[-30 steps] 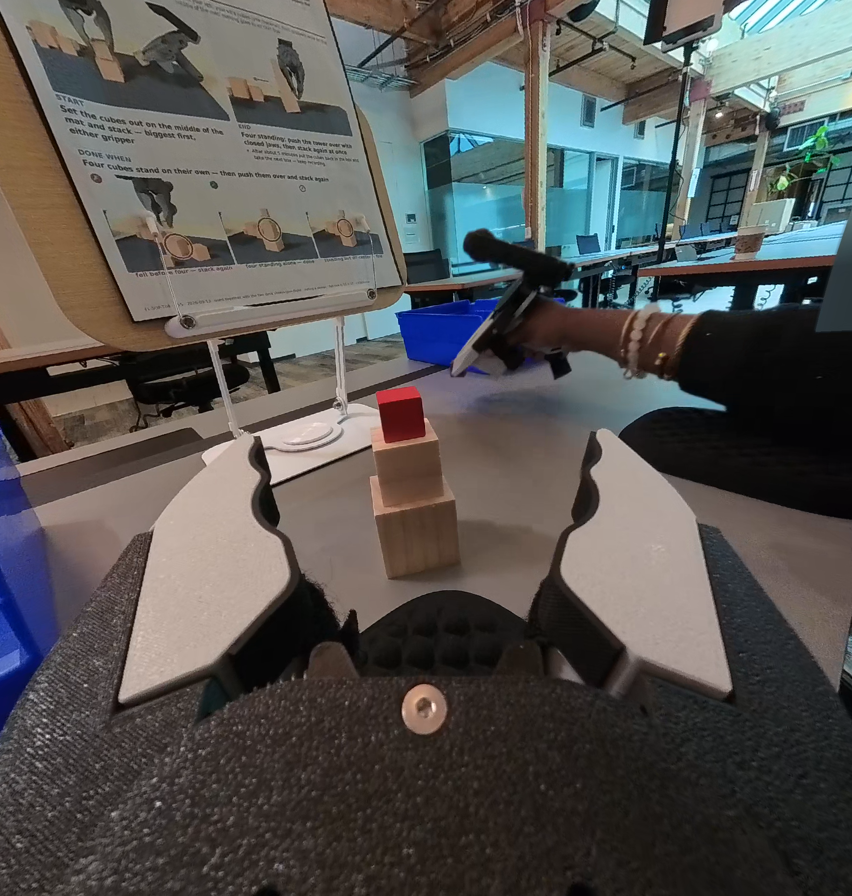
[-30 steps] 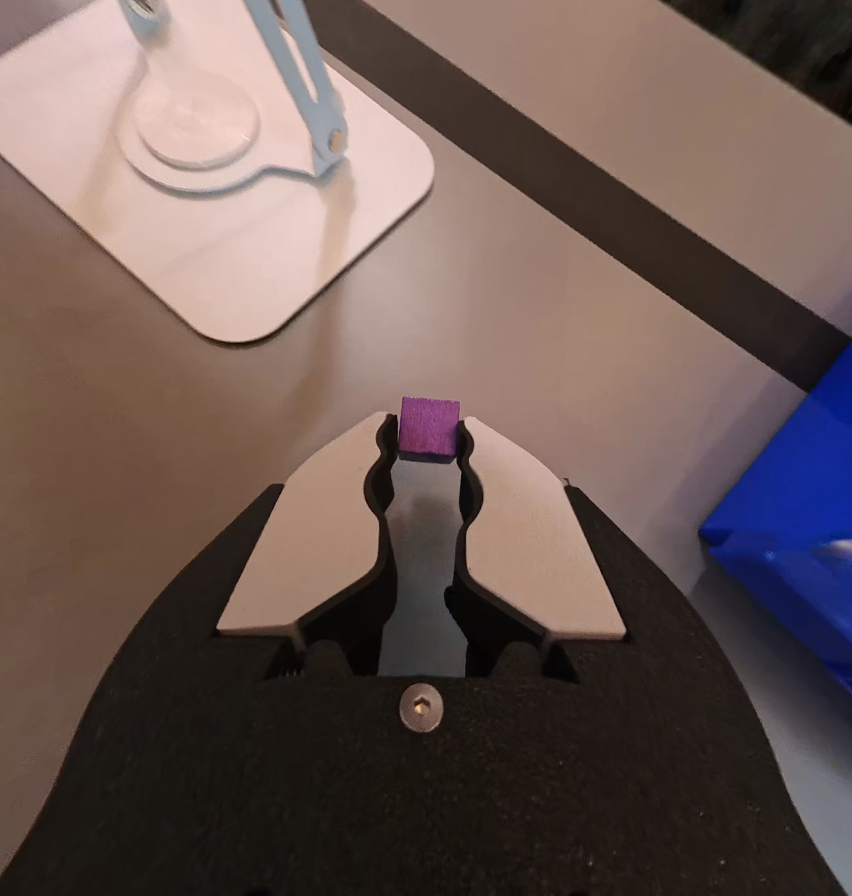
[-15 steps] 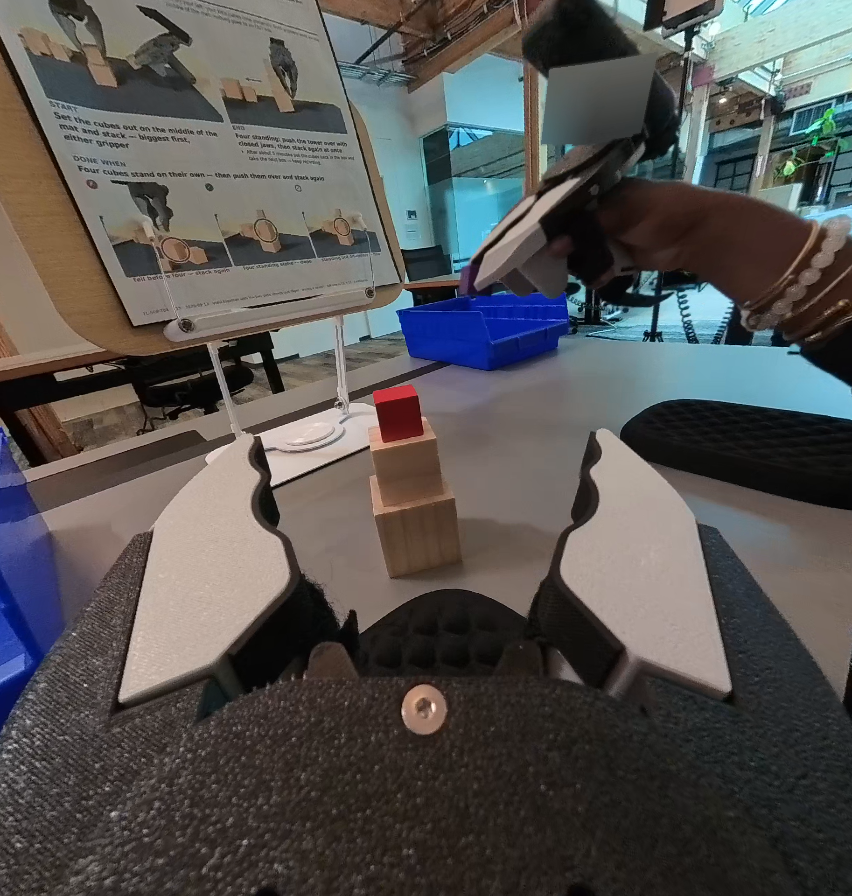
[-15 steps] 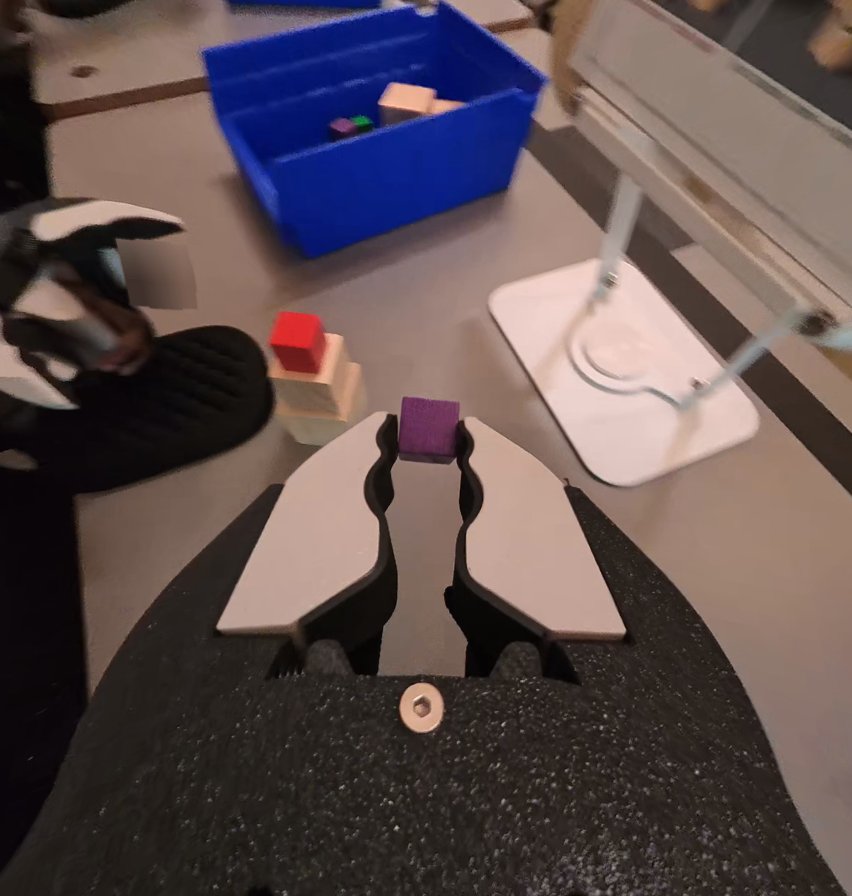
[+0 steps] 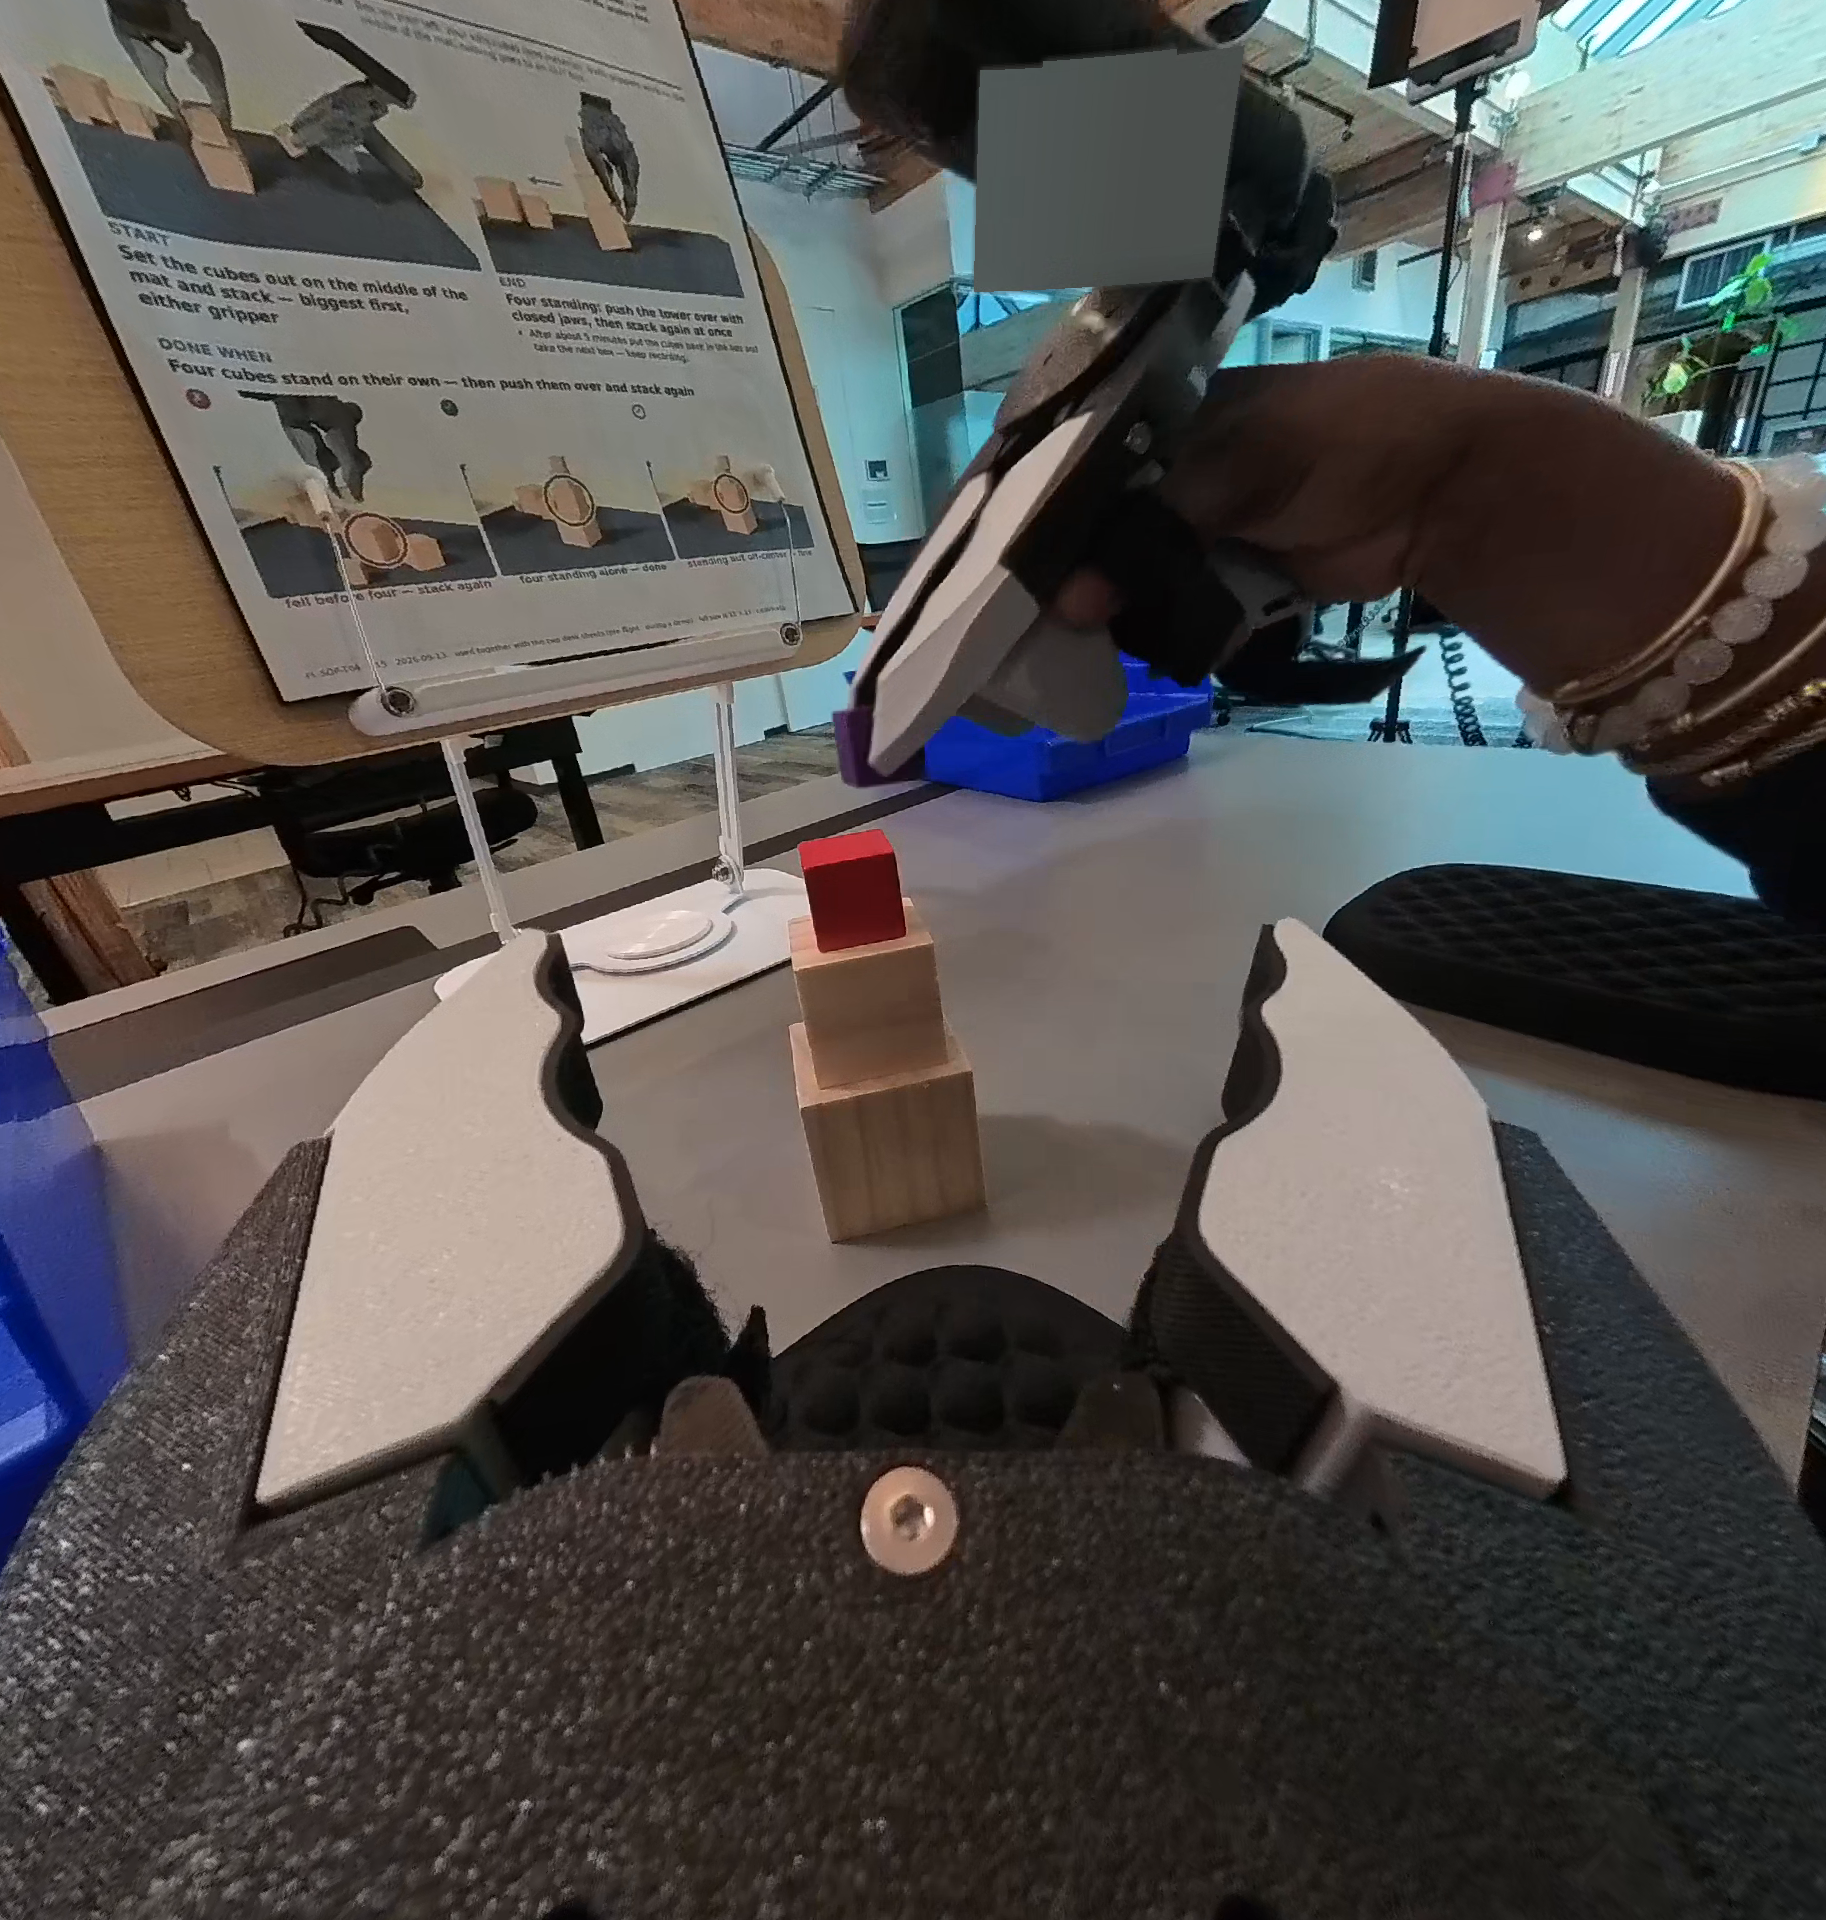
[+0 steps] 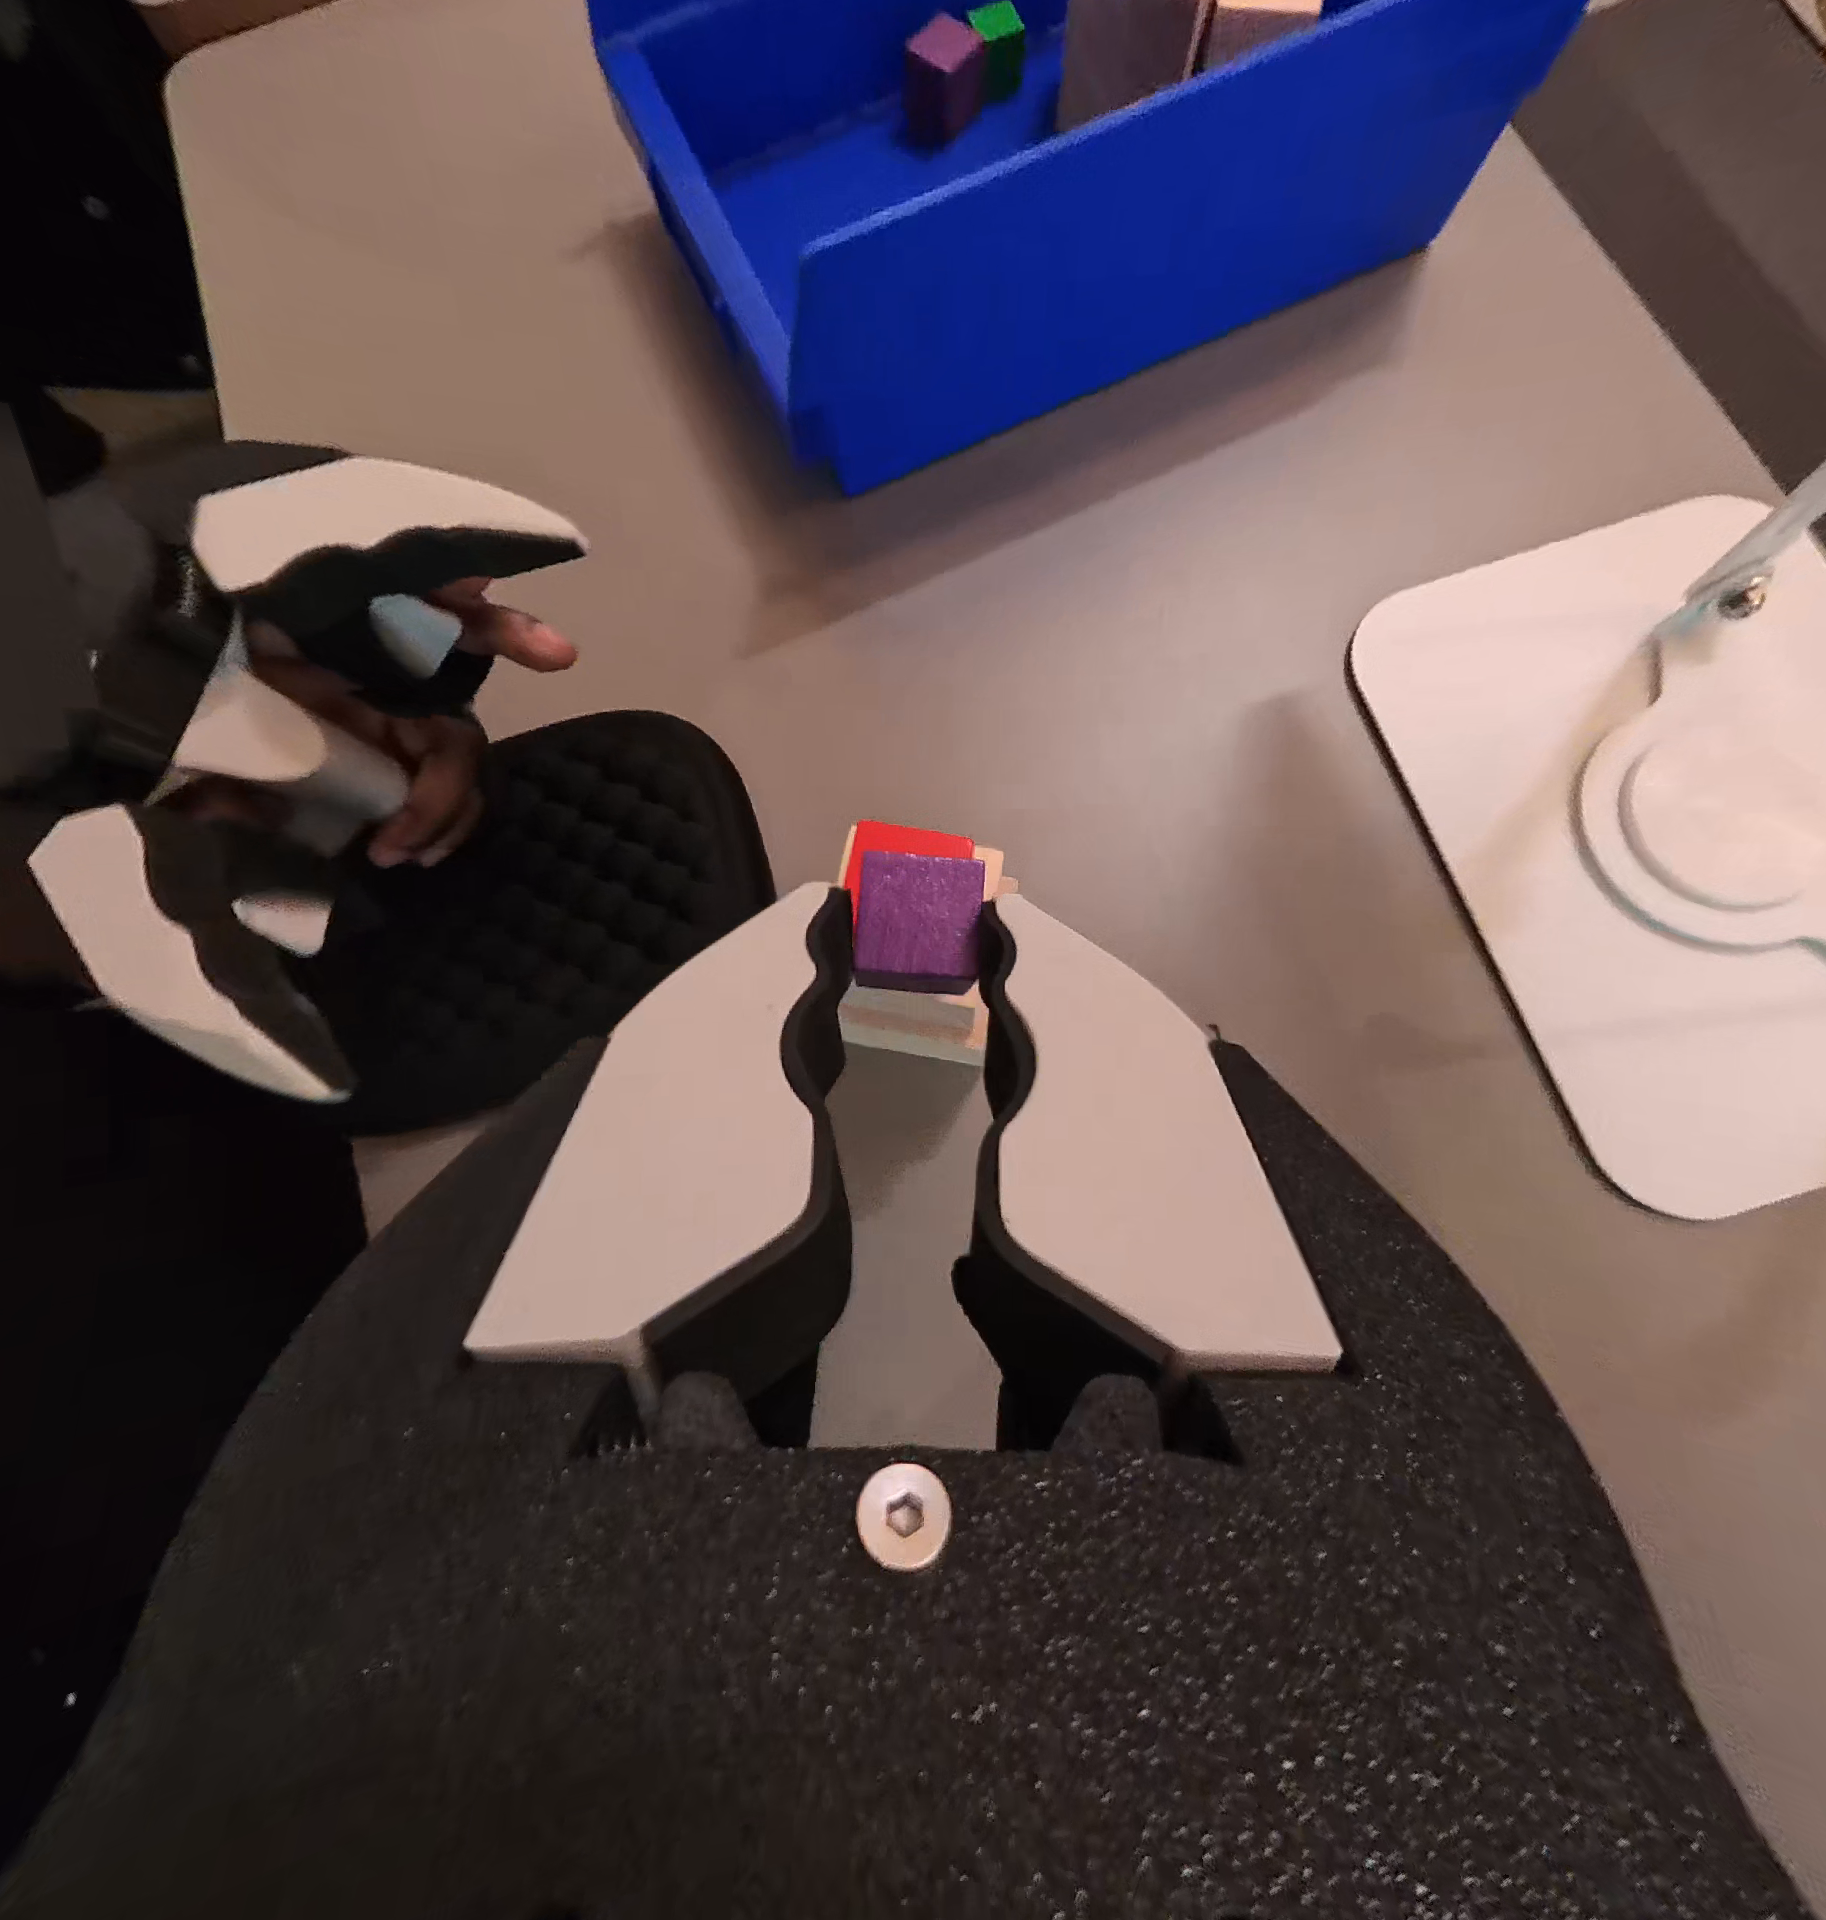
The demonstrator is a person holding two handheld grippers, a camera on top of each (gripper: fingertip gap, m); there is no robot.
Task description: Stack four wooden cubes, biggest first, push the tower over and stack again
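Purple cube: pinched in right gripper, above three-cube stack, red cube topmost. Left gripper: wide open, empty, facing stack.

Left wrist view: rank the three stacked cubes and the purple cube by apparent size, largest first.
1. Bottom wooden cube
2. Middle wooden cube
3. Red cube
The purple cube in the right hand-held gripper is mostly hidden by its fingers, so I cannot rank it.
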